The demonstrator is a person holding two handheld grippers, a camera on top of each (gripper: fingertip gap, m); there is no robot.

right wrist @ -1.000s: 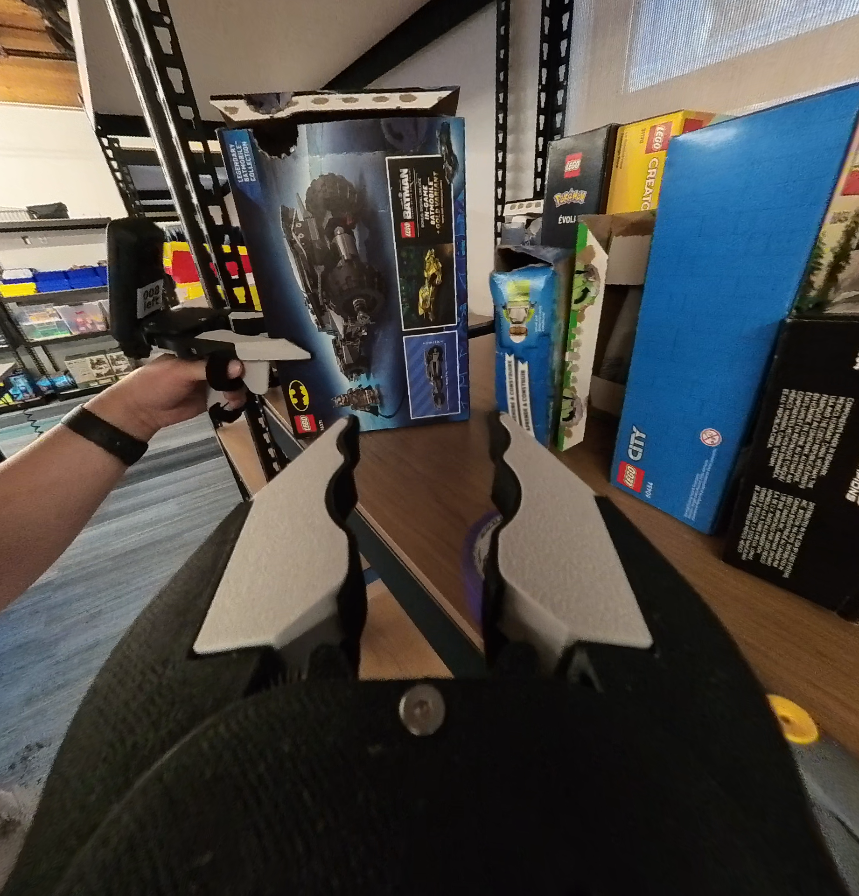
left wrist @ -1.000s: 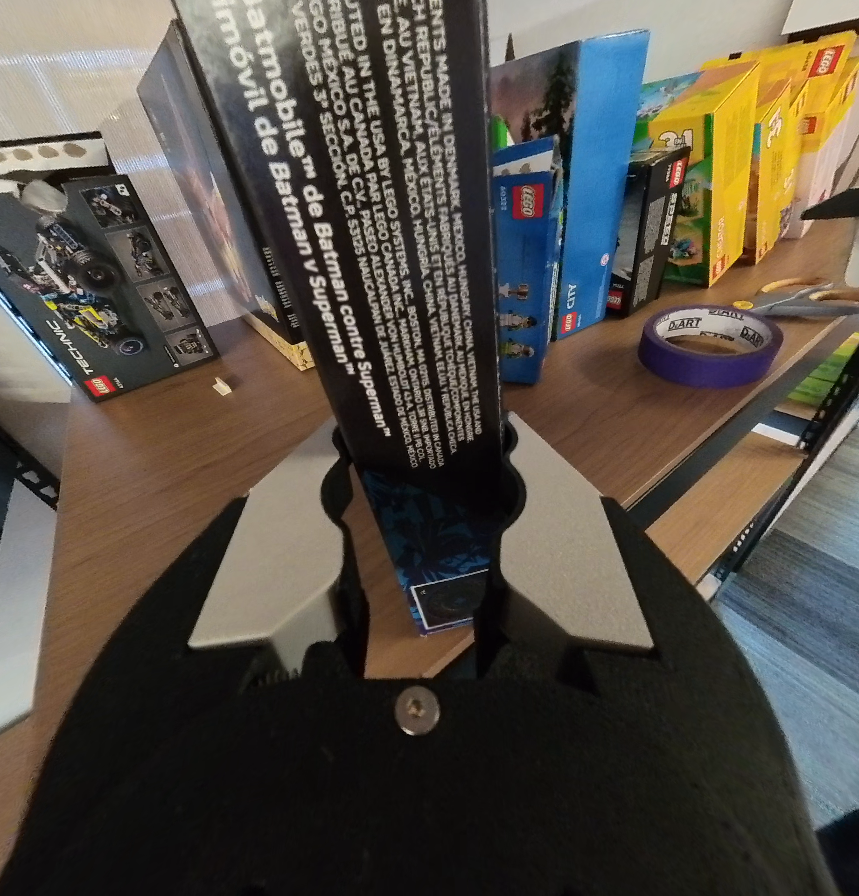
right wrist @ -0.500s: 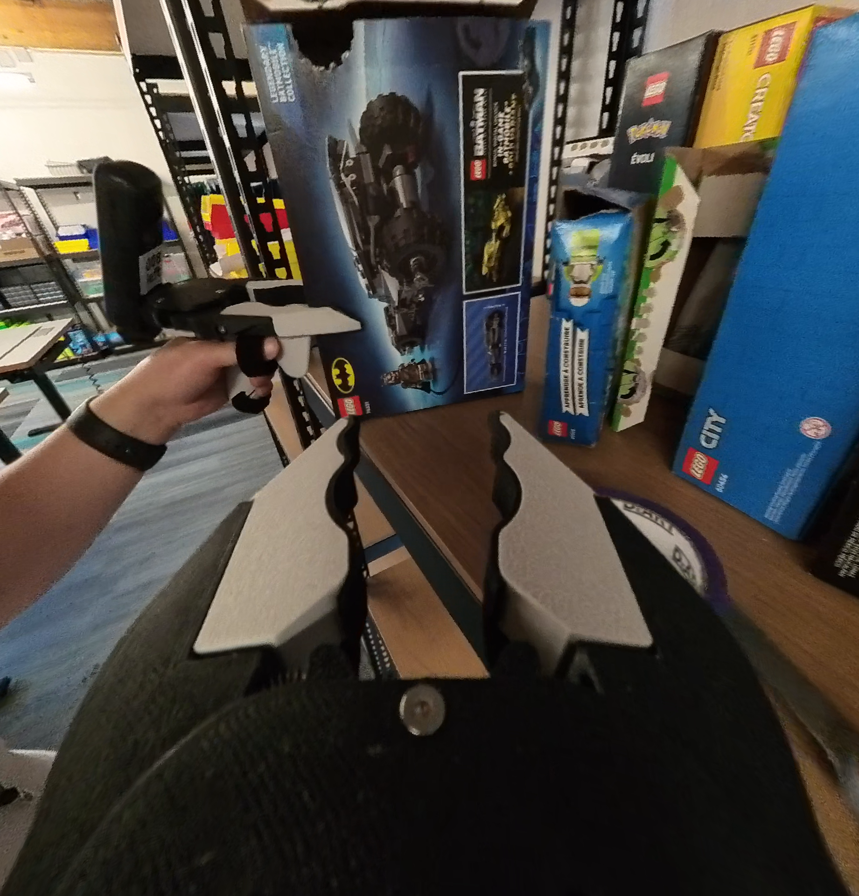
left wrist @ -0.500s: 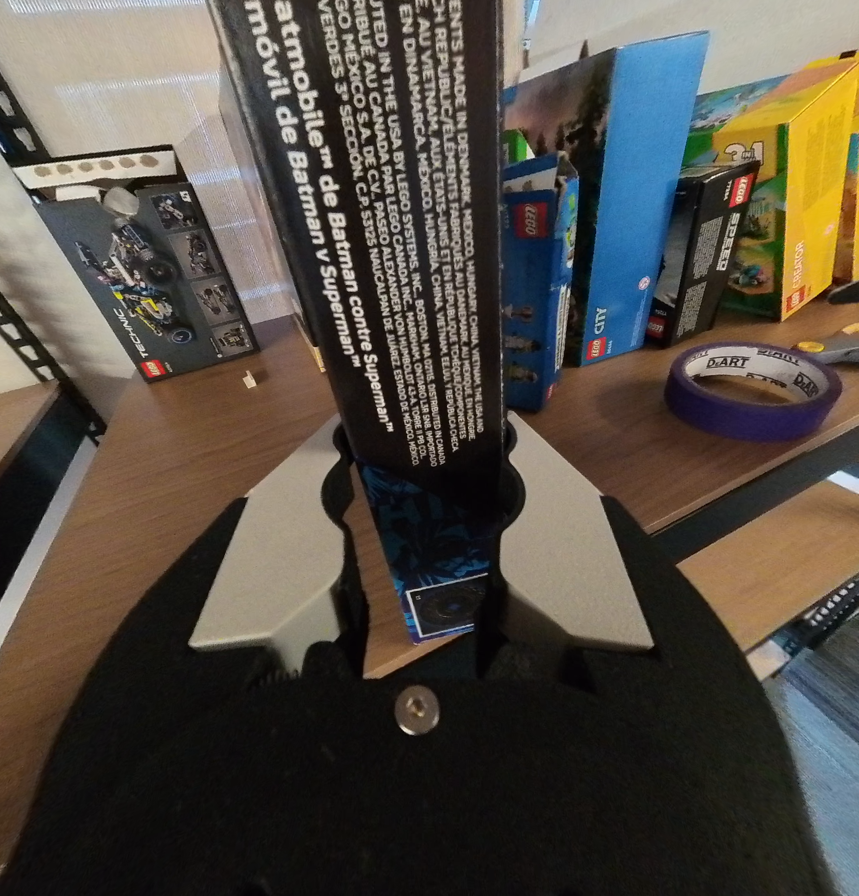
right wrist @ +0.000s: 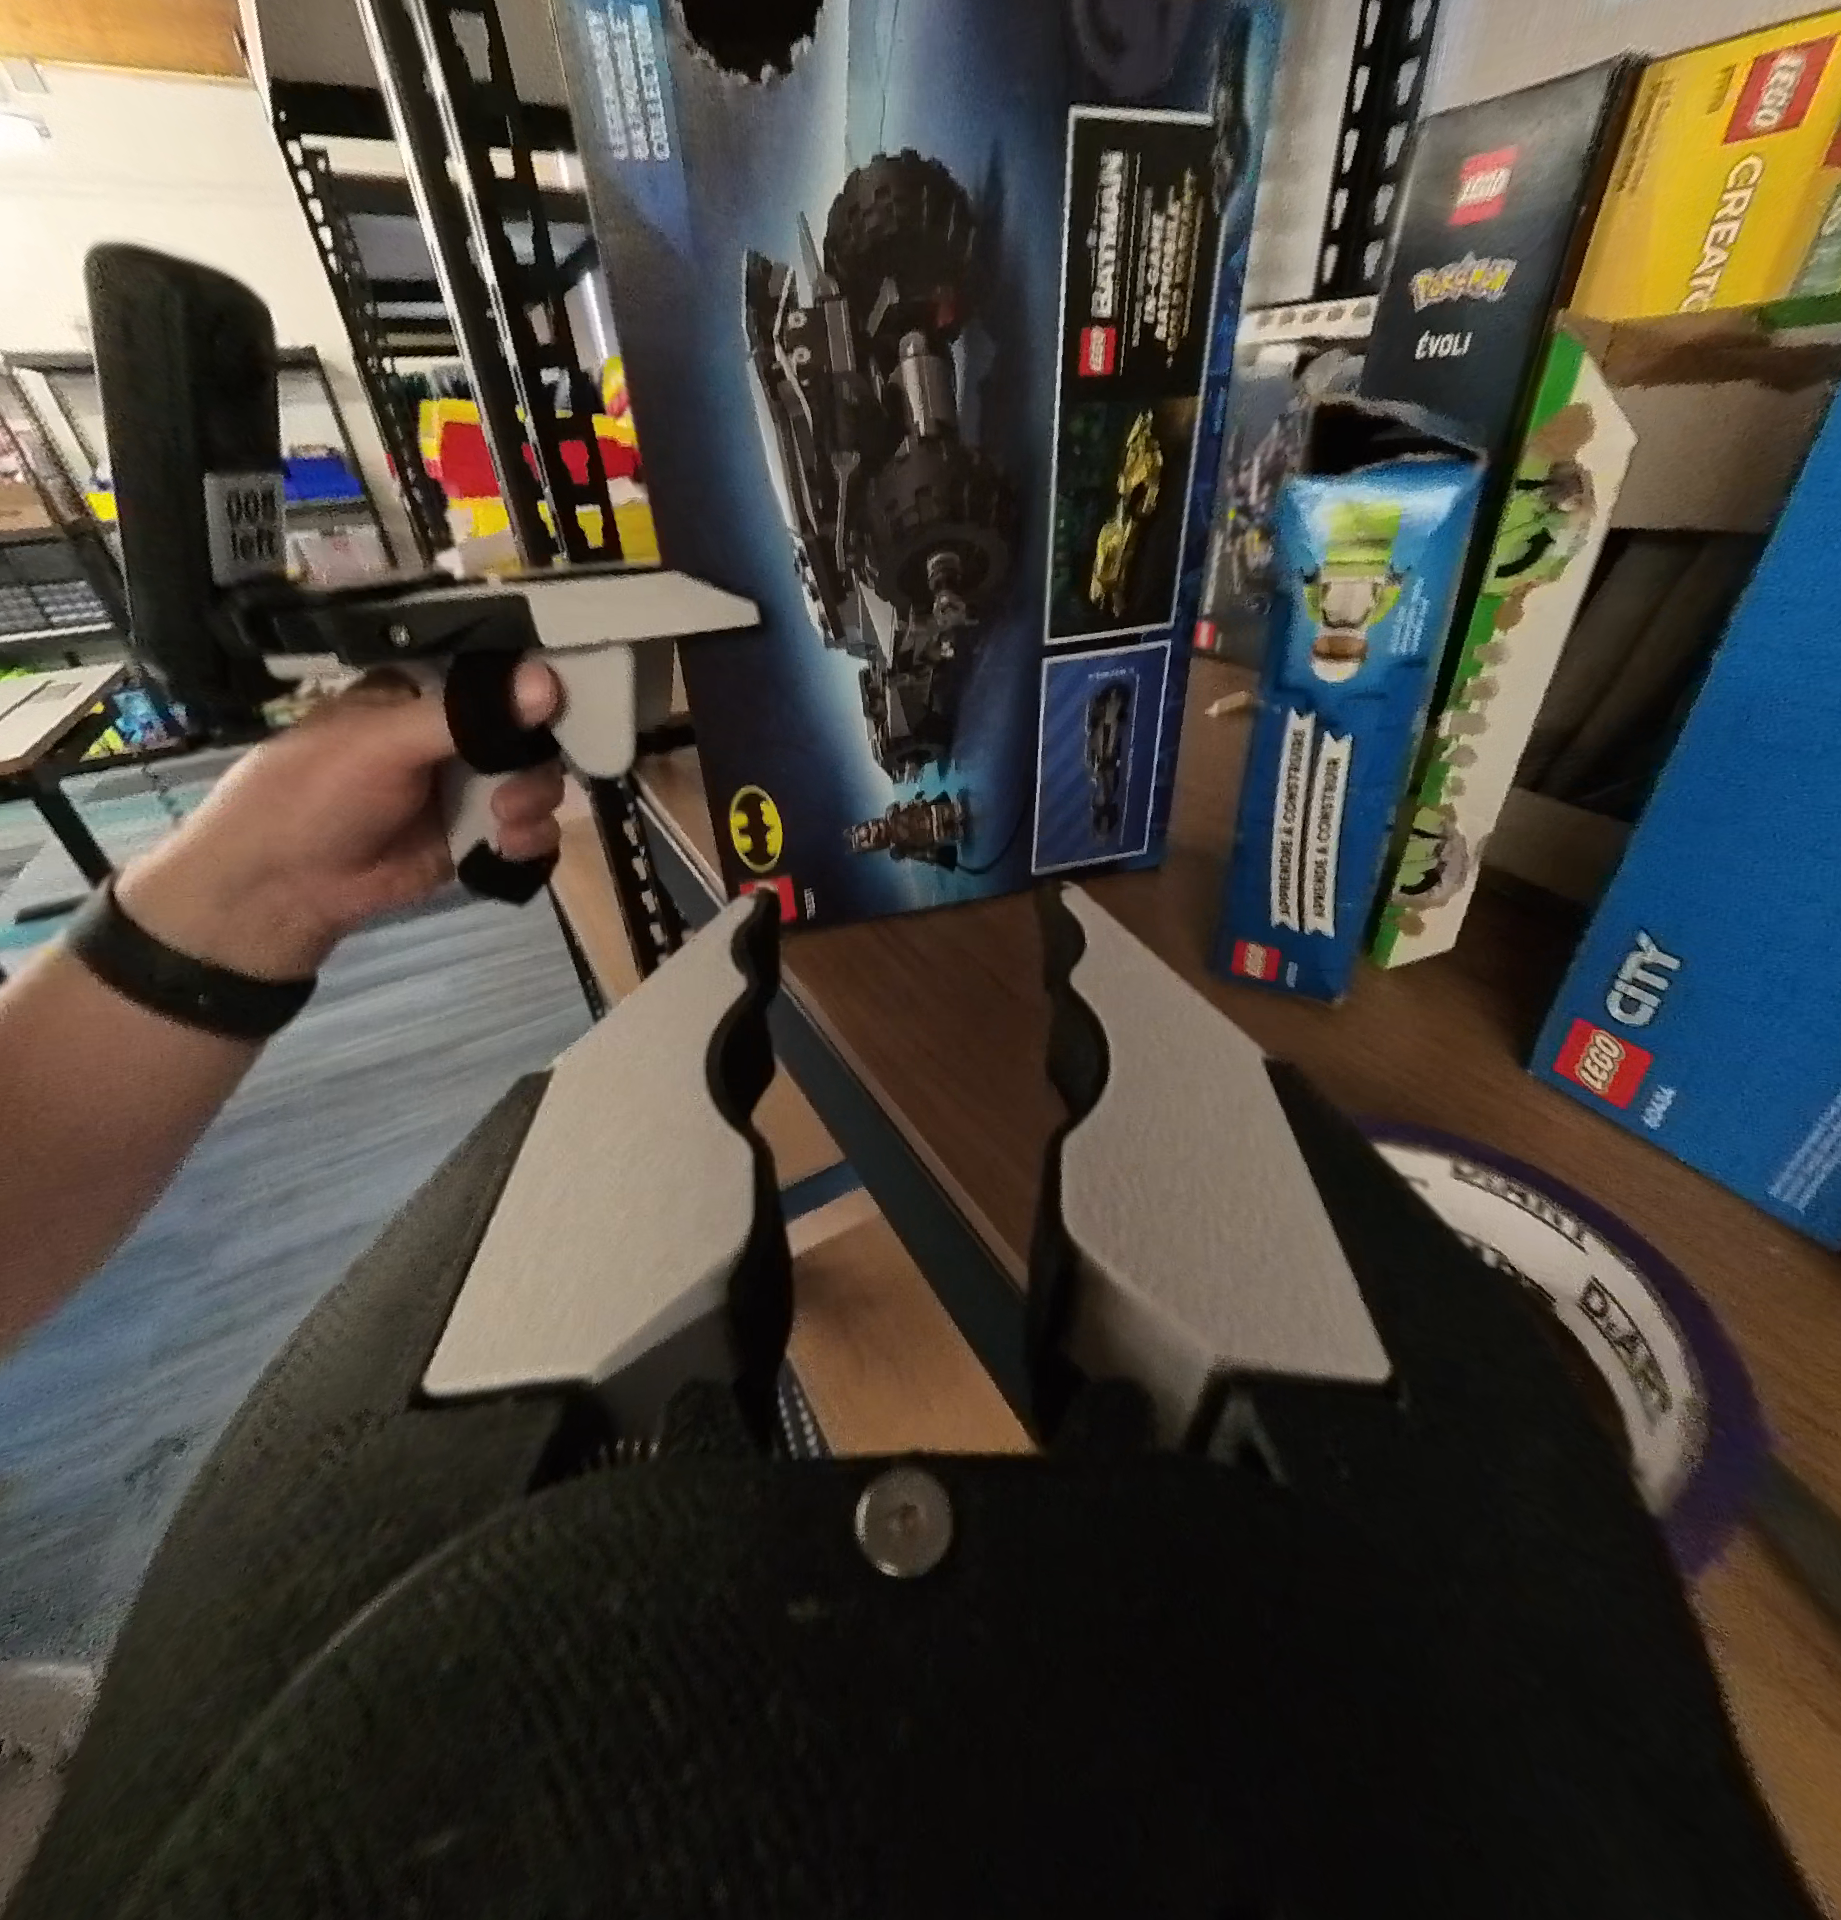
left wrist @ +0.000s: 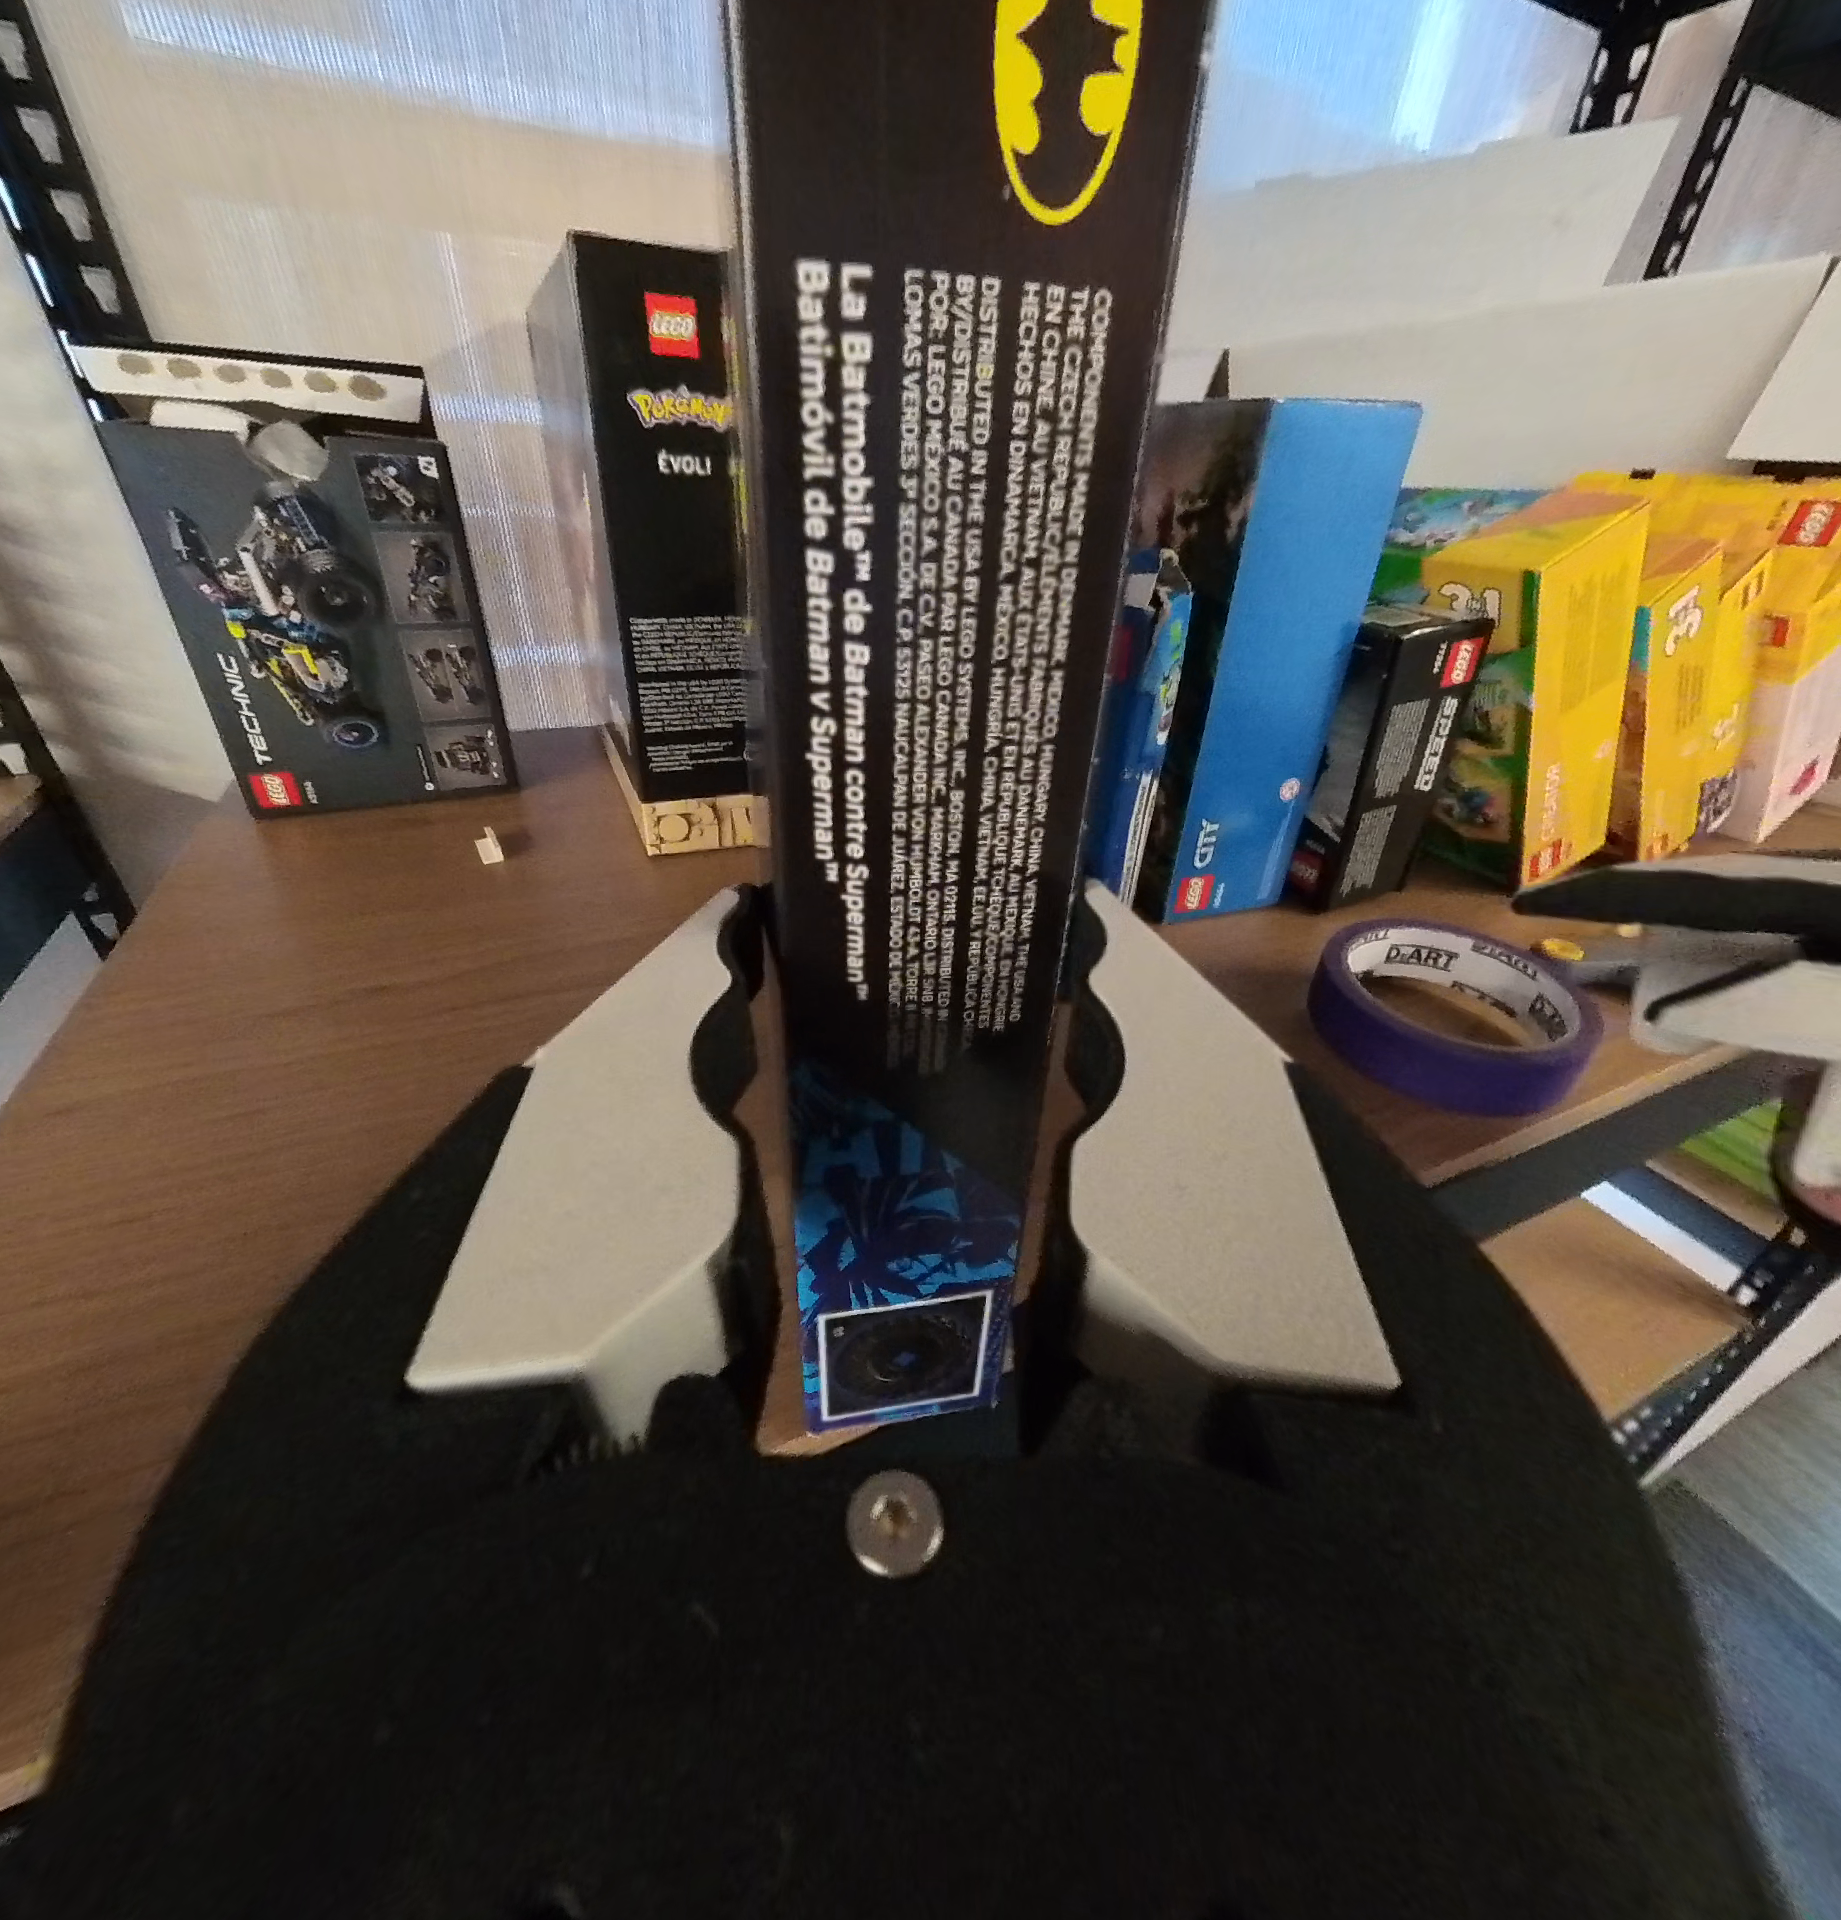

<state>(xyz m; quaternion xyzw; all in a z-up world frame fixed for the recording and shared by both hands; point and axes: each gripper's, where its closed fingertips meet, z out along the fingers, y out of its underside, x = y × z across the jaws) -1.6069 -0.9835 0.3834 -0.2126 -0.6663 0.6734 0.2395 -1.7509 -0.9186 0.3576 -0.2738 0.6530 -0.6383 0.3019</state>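
Between left tool [left wrist: 911,1039] fingers stands the dark box [left wrist: 947,623]; right tool [right wrist: 900,1039] gapes empty.

Each tool has a rounded black textured body with one silver screw at its centre, and two pale grey wedge fingers [left wrist: 583,1195] edged in wavy black pads. The left tool [right wrist: 677,613] has a pistol-style grip and black trigger loop. A black wristband [right wrist: 183,982] circles the wrist.
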